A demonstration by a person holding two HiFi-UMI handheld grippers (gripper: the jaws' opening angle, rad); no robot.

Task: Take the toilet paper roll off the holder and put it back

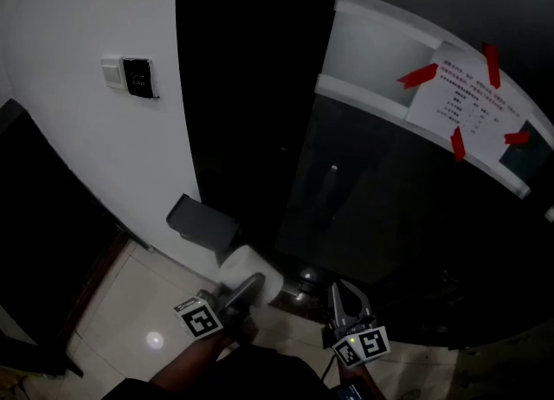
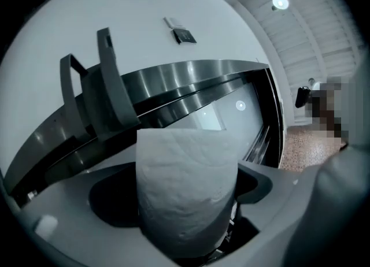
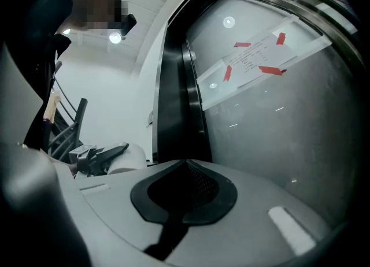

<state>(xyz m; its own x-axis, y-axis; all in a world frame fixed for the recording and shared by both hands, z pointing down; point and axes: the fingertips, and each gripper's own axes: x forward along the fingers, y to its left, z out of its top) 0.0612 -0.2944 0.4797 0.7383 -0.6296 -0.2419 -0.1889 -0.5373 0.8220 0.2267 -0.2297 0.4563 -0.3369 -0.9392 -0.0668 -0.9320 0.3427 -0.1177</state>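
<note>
A white toilet paper roll (image 1: 256, 270) hangs just below and to the right of the grey wall holder (image 1: 202, 223), apart from it. My left gripper (image 1: 242, 293) is shut on the roll. In the left gripper view the roll (image 2: 186, 193) fills the space between the jaws, and the holder (image 2: 110, 84) stands up and to the left. My right gripper (image 1: 340, 293) is low beside the glass with its jaws shut on nothing. In the right gripper view its tips (image 3: 186, 164) meet, and the roll (image 3: 132, 157) shows at the left.
The holder is fixed to a white wall with a switch plate (image 1: 132, 76). A black door frame (image 1: 251, 87) is to the right of it. Further right is a frosted glass panel carrying a paper notice (image 1: 463, 100) stuck on with red tape. Pale floor tiles (image 1: 143, 303) lie below.
</note>
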